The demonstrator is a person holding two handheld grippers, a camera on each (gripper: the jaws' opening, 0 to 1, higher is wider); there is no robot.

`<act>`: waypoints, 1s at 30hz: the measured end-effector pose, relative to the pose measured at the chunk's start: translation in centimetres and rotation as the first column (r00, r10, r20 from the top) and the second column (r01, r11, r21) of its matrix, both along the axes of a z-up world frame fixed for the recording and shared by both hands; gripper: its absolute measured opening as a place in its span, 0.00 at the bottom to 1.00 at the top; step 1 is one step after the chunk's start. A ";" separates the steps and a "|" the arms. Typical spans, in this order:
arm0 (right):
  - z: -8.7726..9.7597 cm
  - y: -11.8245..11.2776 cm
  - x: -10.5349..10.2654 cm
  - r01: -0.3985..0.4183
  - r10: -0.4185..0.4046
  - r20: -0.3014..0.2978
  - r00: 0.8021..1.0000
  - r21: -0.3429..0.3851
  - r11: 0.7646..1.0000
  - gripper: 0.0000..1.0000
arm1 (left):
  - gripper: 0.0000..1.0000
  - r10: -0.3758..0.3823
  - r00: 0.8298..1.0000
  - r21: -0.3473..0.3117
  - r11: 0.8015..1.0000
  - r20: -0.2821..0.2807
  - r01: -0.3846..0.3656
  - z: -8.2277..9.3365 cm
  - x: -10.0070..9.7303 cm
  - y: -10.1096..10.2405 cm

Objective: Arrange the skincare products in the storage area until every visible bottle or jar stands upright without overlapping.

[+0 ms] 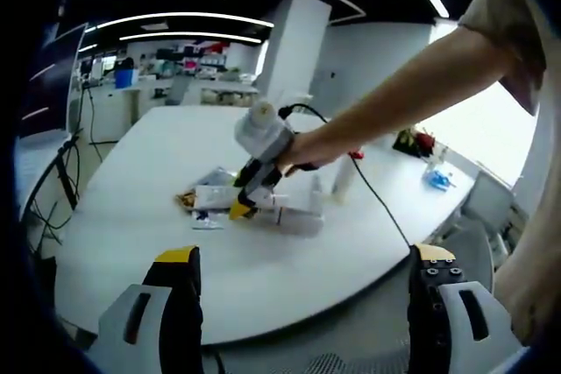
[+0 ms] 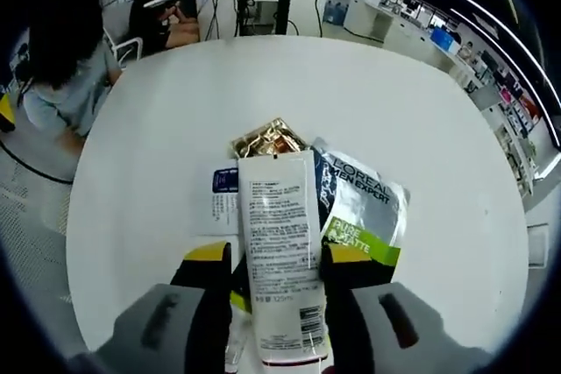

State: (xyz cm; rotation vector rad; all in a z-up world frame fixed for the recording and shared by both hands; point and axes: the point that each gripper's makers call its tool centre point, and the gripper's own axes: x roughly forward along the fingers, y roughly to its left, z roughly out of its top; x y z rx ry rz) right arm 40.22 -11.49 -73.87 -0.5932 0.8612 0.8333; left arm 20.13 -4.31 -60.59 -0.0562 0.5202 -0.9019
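Note:
My right gripper (image 2: 279, 260) is shut on a white tube (image 2: 280, 243) with printed text, which fills the gap between its yellow-tipped jaws. Just beyond the tube lie a silver and green L'Oreal Men Expert pack (image 2: 366, 208), a gold packet (image 2: 272, 137) and a blue and white pack (image 2: 223, 197), all flat on the white table (image 2: 394, 94). In the left gripper view the right gripper (image 1: 243, 208), held by a person's hand, dips into that pile (image 1: 210, 197). Beside it are a white box (image 1: 300, 215) and an upright white bottle (image 1: 344, 177). My left gripper (image 1: 304, 282) is open, well short of the table's near edge.
A black cable (image 1: 379, 203) trails from the right gripper across the table (image 1: 131, 216). Small items (image 1: 438, 179) sit at the table's far right. People sit at desks (image 2: 166, 6) past the table's far edge. A person's arm (image 1: 412, 85) reaches over the table.

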 end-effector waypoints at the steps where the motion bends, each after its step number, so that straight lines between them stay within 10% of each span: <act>1: 0.0 0.0 0.1 -0.001 0.001 0.005 1.000 0.001 1.000 0.34 | 0.96 -0.002 1.000 0.000 1.000 0.000 0.002 0.0 0.0 0.0; 20: 0.9 0.3 -0.2 0.036 -0.036 0.040 0.999 0.022 0.999 0.29 | 0.96 -0.018 1.000 0.010 1.000 -0.005 0.018 -0.1 -0.3 -0.1; 30: 5.9 1.0 1.1 0.062 -0.087 0.158 0.984 0.160 0.985 0.29 | 0.95 -0.016 1.000 0.014 1.000 -0.003 0.016 -0.2 -0.1 0.0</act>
